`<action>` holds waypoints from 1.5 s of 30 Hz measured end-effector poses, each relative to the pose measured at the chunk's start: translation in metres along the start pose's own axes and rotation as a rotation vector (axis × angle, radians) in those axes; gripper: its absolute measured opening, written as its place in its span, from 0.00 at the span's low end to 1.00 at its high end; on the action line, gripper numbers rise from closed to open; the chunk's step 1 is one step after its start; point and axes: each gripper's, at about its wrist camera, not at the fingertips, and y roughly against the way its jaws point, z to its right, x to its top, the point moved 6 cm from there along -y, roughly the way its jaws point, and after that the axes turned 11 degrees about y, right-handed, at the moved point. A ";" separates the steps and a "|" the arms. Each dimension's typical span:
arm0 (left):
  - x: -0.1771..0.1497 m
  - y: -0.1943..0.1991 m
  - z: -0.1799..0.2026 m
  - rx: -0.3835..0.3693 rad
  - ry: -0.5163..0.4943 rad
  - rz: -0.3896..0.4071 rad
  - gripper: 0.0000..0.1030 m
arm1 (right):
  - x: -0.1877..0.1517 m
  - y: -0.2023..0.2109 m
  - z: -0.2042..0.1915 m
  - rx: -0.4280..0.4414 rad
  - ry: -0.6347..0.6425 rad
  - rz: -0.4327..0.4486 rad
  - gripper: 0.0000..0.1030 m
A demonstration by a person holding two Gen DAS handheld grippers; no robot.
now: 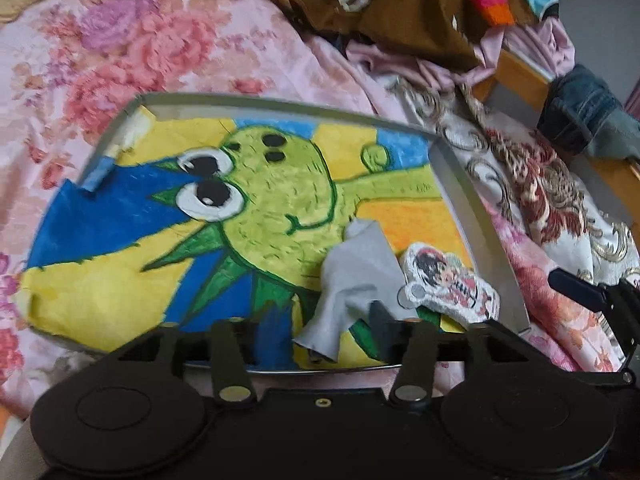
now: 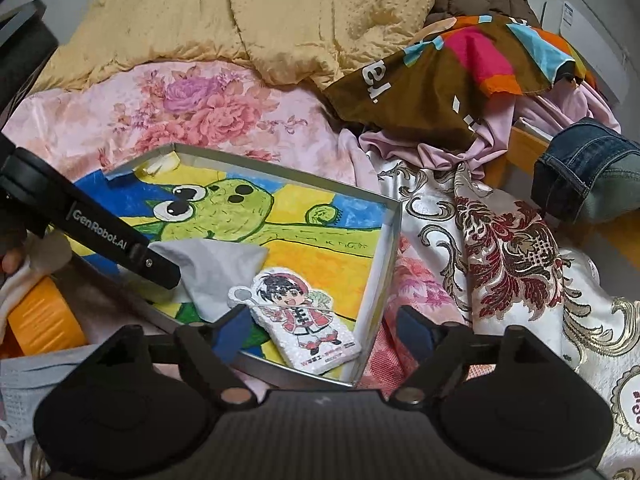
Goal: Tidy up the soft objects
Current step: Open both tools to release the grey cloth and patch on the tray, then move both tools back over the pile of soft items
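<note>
A metal tray point(image 1: 464, 196) point(image 2: 394, 232) with a green cartoon creature painted inside lies on the bed. In it lie a crumpled grey cloth point(image 1: 352, 276) point(image 2: 218, 266) and a small white plush pad with a cartoon boy point(image 1: 448, 280) point(image 2: 304, 320). My left gripper point(image 1: 324, 332) is low over the tray's near edge, jaws apart, with the grey cloth lying between the fingers; its finger point(image 2: 160, 266) rests on the cloth in the right wrist view. My right gripper point(image 2: 324, 332) is open and empty over the tray's near right corner, around the plush pad.
The bed has a pink floral sheet point(image 1: 140, 48) and a yellow quilt point(image 2: 240, 16). A pile of clothes point(image 2: 460, 72), a brocade cloth point(image 2: 500, 248) and folded jeans point(image 2: 588, 168) lie to the right. An orange object point(image 2: 44, 320) sits at the left.
</note>
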 end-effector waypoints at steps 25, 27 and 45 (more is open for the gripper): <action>-0.039 0.164 -0.029 0.061 -0.029 0.352 0.91 | 0.024 0.098 -0.008 0.007 -0.085 0.347 1.00; -0.048 0.177 -0.030 0.070 -0.030 0.366 0.92 | 0.025 0.110 -0.011 0.014 -0.080 0.374 1.00; -0.116 0.253 -0.074 0.105 0.030 0.366 0.99 | 0.013 0.194 -0.067 0.123 -0.044 0.410 1.00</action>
